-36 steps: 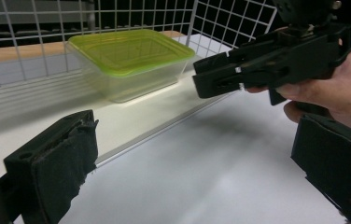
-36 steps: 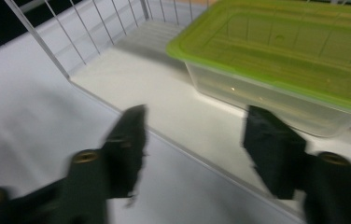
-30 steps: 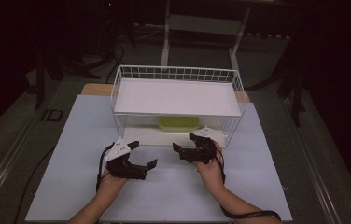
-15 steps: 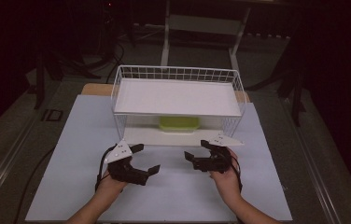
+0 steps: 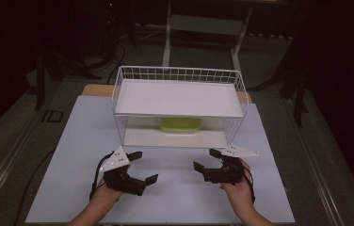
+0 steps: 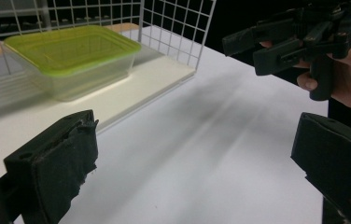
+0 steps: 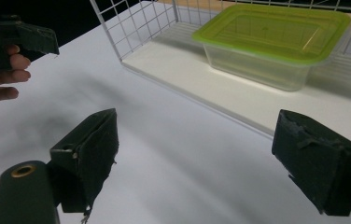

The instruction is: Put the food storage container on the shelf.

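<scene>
The left hand-held gripper (image 5: 143, 165) hovers just above the worktop (image 5: 71, 141) with its jaws spread wide and nothing between them, and the right hand-held gripper (image 5: 207, 160) mirrors it, equally wide and empty; each points inward and forward, the left toward 1 o'clock, the right toward 11 o'clock. Straight ahead at 12 o'clock stands a white wire rack (image 5: 180, 74) with a flat upper shelf (image 5: 180, 96) and a lower shelf. On that lower shelf, near its middle and under the upper one, sits the container (image 6: 71, 63), a clear plastic box closed by a lime-green lid (image 7: 276, 30), apart from the wire walls on both sides. It looks empty, so it is probably very light, with thin walls that flex and a smooth surface likely to slip under the pads. The best hold seems to be across the two short ends just under the lid's rim, where the box is stiffest; a squeeze mid-wall could buckle it or pop the lid. The low clearance under the upper shelf suggests sliding it forward before lifting.
</scene>
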The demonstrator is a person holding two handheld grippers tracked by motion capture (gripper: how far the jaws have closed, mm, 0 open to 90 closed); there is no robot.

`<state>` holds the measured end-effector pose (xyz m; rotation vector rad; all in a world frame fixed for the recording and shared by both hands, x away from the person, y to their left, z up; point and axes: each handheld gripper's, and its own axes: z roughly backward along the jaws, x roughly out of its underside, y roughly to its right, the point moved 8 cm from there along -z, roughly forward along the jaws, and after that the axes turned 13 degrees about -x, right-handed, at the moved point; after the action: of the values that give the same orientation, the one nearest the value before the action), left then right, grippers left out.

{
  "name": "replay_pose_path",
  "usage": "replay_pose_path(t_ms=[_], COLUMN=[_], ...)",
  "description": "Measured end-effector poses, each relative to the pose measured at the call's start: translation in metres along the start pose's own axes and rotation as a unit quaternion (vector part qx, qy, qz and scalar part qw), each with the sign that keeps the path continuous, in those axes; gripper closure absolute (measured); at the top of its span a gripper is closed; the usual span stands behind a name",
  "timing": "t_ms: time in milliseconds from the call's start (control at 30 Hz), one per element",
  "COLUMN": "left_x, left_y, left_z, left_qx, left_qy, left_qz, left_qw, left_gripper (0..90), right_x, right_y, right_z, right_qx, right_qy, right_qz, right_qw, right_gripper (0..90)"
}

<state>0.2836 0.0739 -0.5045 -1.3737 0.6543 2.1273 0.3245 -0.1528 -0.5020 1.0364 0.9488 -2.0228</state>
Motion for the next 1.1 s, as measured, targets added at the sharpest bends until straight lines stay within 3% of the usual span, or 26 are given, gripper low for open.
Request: replay_pose_path(t_ms=[333,633,1100], left_x=[0.01,0.015,0.029], left_y=[0.006,0.01,-0.001], left_z=[0.005,0.006,-0.003], left_qx=[0.007,0.011,0.001], left_qy=[-0.007,-0.007,-0.012], left_qz=[-0.001,0.0,0.016], left_qw=[1.0,0.9999,0.9998], left_gripper=[1.0,1.0,1.0], right_x=[0.014,0.034,0.046], right_y=[-0.004,-0.001,0.011], right_z=[0.01,0.018,0.015], right_qx=[-0.004,-0.006,-0.005], right_qy=[-0.014,-0.022,-0.033], right_qz=[0.021,0.014,0.034], right_qw=[0.9997,0.9996,0.9989], right_gripper=[14.7,14.6,14.7])
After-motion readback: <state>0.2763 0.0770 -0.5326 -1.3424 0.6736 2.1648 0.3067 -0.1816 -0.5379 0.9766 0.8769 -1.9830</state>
